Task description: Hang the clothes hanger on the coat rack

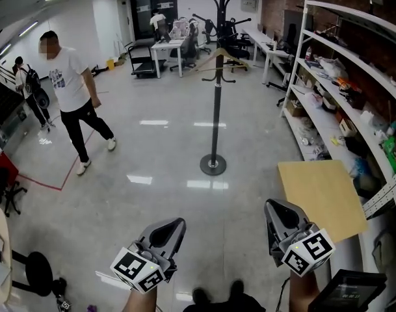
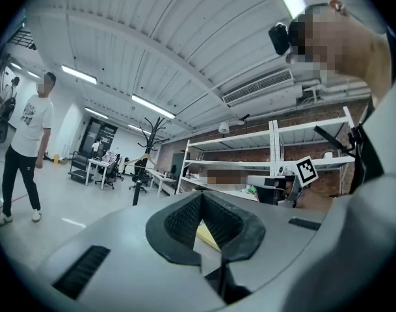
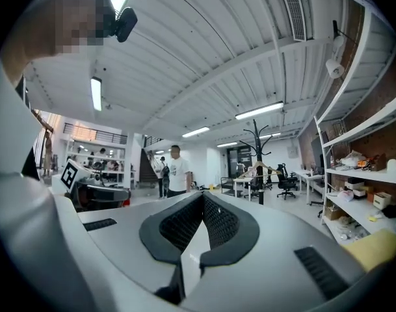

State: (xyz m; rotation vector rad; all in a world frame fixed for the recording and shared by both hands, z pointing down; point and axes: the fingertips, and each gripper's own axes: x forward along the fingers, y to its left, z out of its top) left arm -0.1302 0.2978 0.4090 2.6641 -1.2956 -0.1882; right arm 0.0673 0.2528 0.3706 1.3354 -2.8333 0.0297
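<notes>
The wooden clothes hanger (image 1: 227, 54) already hangs on the black coat rack (image 1: 216, 103). It sits on one of the middle hooks, below the curled top arms. The rack stands on its round base on the grey floor (image 1: 158, 155), far in front of the person and well apart from both grippers.

The left gripper (image 1: 183, 221) and the right gripper (image 1: 268, 204) are held low and near, side by side. Each gripper's jaws are closed tip to tip with nothing between them, as its own view shows (image 2: 202, 194) (image 3: 203, 195). Each cube carries black-and-white square markers and no readable letters.

On the left, a person in a white T-shirt (image 1: 71, 86) walks across the floor; the shirt's print is too small to read. White shelving (image 1: 354, 77) loaded with clutter runs along the right wall. A tan cardboard sheet (image 1: 321, 197) lies near the right gripper.
</notes>
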